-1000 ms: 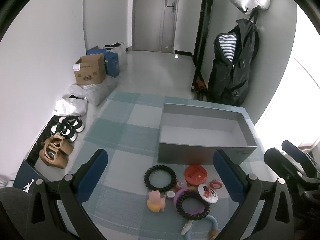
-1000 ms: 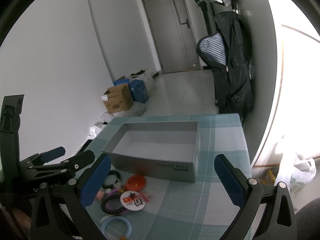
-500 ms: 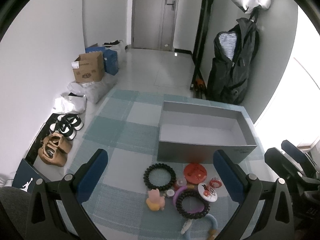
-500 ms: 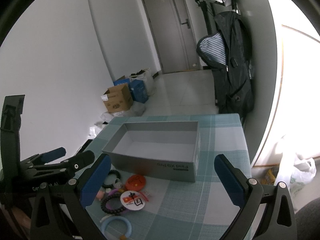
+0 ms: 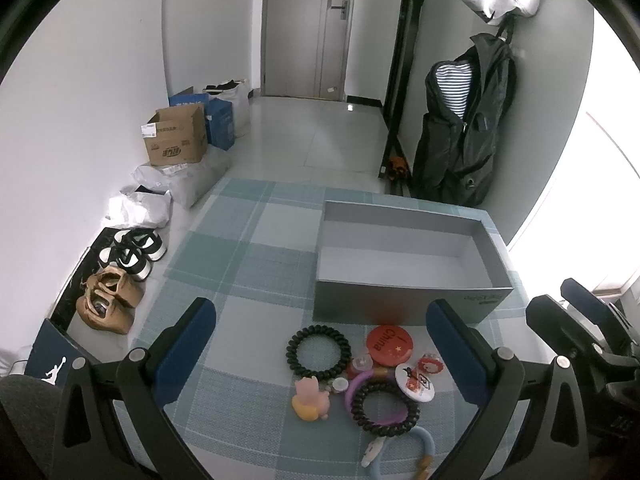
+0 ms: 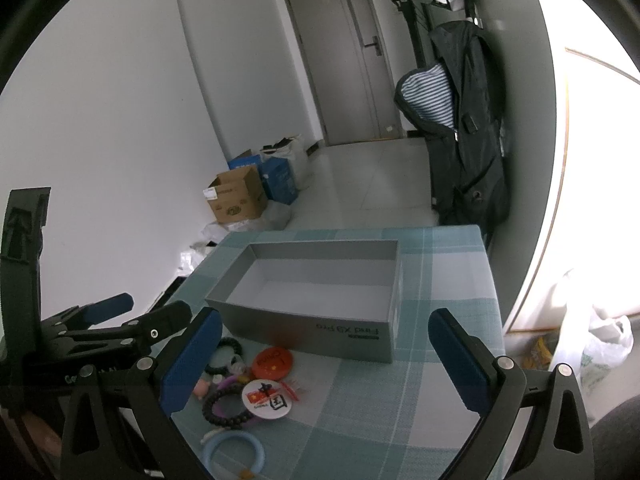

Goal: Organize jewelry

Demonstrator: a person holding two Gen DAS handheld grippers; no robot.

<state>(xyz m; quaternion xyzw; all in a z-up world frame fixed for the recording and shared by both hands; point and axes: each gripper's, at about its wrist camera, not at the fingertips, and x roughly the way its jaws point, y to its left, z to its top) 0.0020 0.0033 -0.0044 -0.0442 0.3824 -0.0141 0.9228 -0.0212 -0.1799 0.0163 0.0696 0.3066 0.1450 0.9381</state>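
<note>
Nearest the left gripper [image 5: 320,356], whose jaws stand wide apart and hold nothing, lies a tight heap of trinkets on the checked tablecloth [image 5: 248,276]. At its near edge is a pale blue bangle [image 5: 424,446], touching a dark beaded bracelet [image 5: 384,406] that lies on top of a purple ring [image 5: 356,384]. Just beside them sit a pink pig toy [image 5: 310,396] and a white badge [image 5: 414,376]. A little farther on come a black coil hair tie [image 5: 319,352] and a red round badge [image 5: 390,341] close against the box wall.

The right gripper [image 6: 326,360] is likewise spread open and empty — it hangs over bare cloth to the right of the heap, with nothing between its fingers.

The crowding is the likely trouble. Because the beaded bracelet overlaps the purple ring and touches the bangle, a pinch on one could drag its neighbours along or flick a small piece off the near table edge. The badges lie flat and thin, so fingers closing from above may slide over them instead of catching an edge. The hair tie is springy and could squirm out of a shallow grip.

Beyond the heap stands the grey box [image 5: 404,308], open-topped and empty. Its wall is tall — a carried piece held too low could knock the rim and shove the light box back across the cloth toward the far edge.
</note>
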